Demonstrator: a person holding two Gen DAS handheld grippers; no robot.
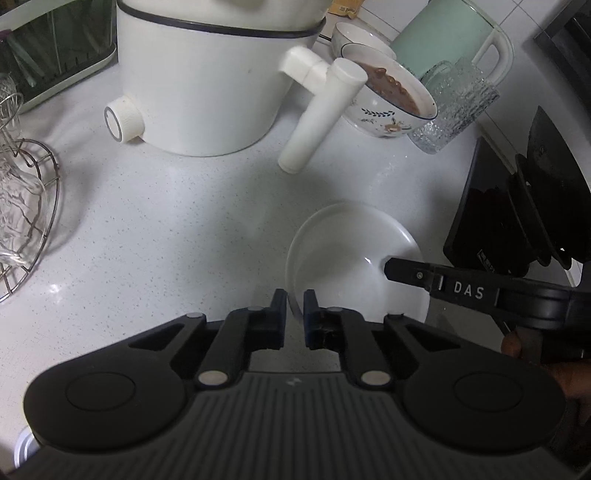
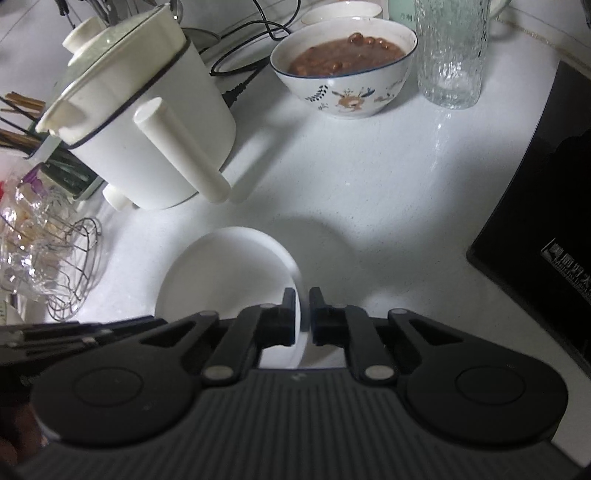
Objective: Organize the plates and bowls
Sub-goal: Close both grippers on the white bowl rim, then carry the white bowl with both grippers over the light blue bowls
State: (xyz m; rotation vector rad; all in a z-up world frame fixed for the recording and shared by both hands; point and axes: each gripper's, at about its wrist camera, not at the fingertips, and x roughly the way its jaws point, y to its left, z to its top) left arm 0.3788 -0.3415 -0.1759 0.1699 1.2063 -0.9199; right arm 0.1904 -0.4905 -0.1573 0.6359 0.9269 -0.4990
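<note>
A plain white bowl [image 1: 343, 251] is held above the white counter by both grippers. My left gripper [image 1: 294, 306] is shut on its left rim. My right gripper [image 2: 302, 308] is shut on its right rim [image 2: 299, 280]; its finger also shows in the left wrist view [image 1: 410, 273]. The bowl shows in the right wrist view [image 2: 221, 273] too. A patterned bowl of brown bean soup [image 1: 391, 96] [image 2: 343, 62] stands at the back, with another bowl [image 1: 354, 35] behind it.
A white electric pot [image 1: 207, 81] [image 2: 147, 122] with a long handle stands at the back left. A textured glass [image 2: 448, 55], a mint jug [image 1: 443, 37], a black cooktop [image 2: 535, 221], and a wire rack with glassware [image 1: 26, 206] surround the counter.
</note>
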